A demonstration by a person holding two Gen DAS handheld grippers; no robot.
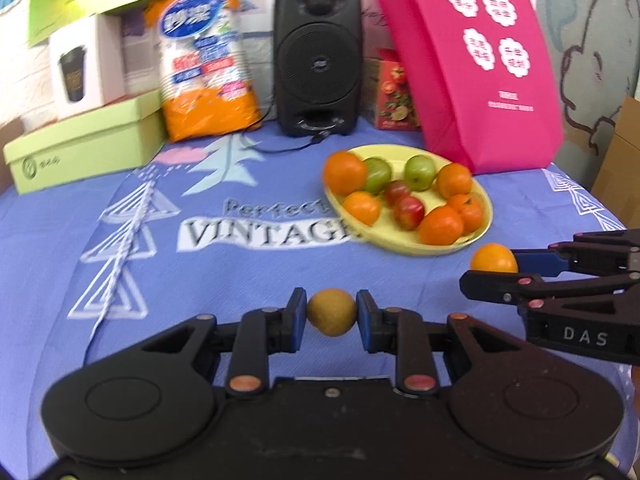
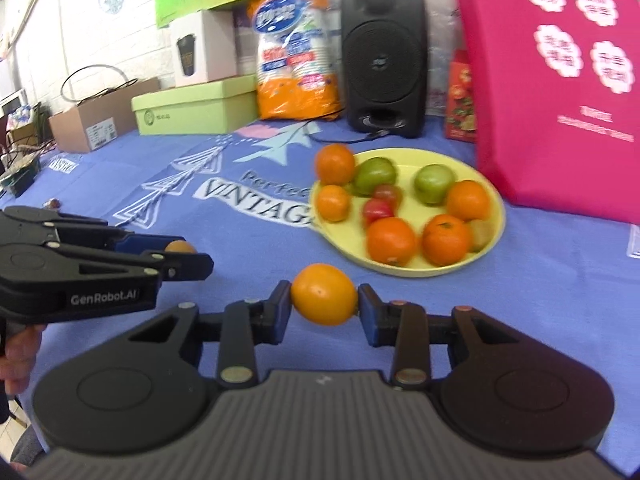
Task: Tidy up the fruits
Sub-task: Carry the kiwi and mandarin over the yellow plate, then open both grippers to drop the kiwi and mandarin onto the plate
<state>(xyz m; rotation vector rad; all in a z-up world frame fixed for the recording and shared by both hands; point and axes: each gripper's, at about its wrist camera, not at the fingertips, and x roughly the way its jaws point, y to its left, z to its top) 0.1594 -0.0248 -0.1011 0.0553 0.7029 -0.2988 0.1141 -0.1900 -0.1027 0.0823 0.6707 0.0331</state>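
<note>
The left gripper (image 1: 331, 314) clamps a brownish fruit (image 1: 331, 312) and the right gripper (image 2: 325, 305) an orange (image 2: 324, 294), both just before the plate (image 1: 400, 240) (yellow, fruit-laden).

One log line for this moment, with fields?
left gripper: holds brown fruit | right gripper: holds orange | plate: holds fruits

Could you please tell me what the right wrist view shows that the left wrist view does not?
Only the right wrist view shows the cardboard box beyond the table's left edge. Only the left wrist view shows the cartoon wall drawing. Both show the yellow plate of fruit, the speaker, the left gripper shut on a brownish fruit, and the right gripper shut on an orange.
</note>
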